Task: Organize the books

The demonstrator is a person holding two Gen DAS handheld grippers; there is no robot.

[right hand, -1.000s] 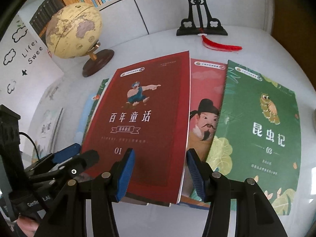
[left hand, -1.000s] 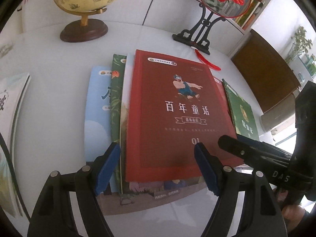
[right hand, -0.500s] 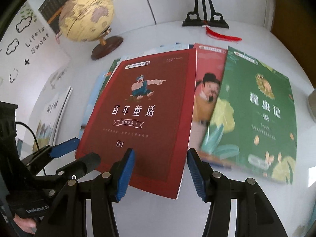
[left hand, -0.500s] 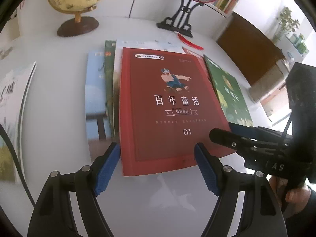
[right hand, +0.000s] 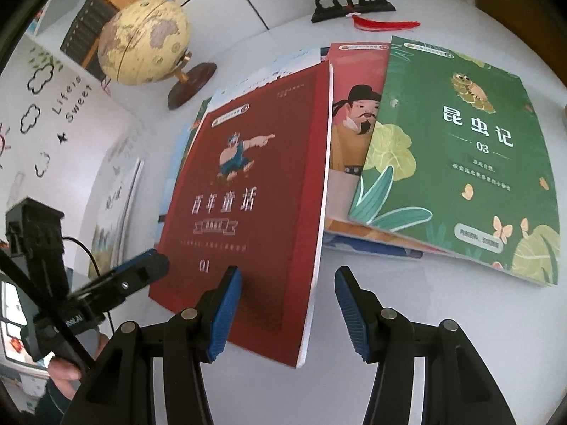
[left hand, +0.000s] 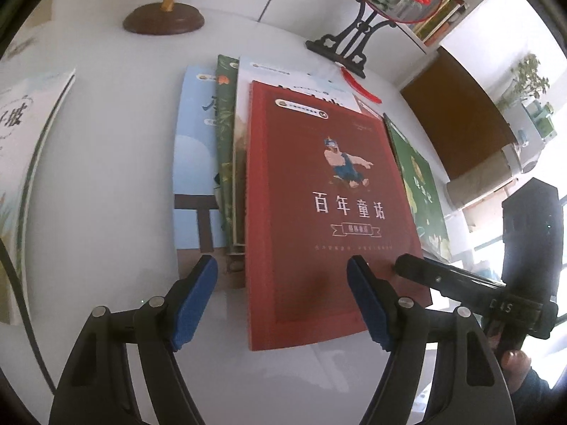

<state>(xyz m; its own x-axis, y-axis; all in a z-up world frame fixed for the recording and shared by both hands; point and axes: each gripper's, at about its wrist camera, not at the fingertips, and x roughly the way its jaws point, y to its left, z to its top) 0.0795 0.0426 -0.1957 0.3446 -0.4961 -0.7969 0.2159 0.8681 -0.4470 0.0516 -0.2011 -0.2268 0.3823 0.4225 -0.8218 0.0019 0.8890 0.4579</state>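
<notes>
A red book (left hand: 329, 212) lies on top of a fanned pile on the white table (left hand: 106, 177), sticking out toward me past the others. Under it are a pale blue book (left hand: 195, 163), a dark green one (left hand: 225, 124) and a pink book (right hand: 354, 120). A green book (right hand: 460, 148) lies on the right. My left gripper (left hand: 283, 297) is open over the red book's near end. My right gripper (right hand: 287, 311) is open astride that book's right edge (right hand: 319, 212). Each gripper's fingers (left hand: 443, 279) rest at a side of the red book.
A globe (right hand: 141, 42) and a black fan stand (left hand: 347, 46) with a red tassel (right hand: 386, 24) stand at the back. Another book (left hand: 21, 159) lies far left. A brown cabinet (left hand: 457, 117) is beyond the table's right edge.
The red book has slid toward me, out of the pile. Both grippers have come lower and closer over its near end. Their jaws look as wide as before.
</notes>
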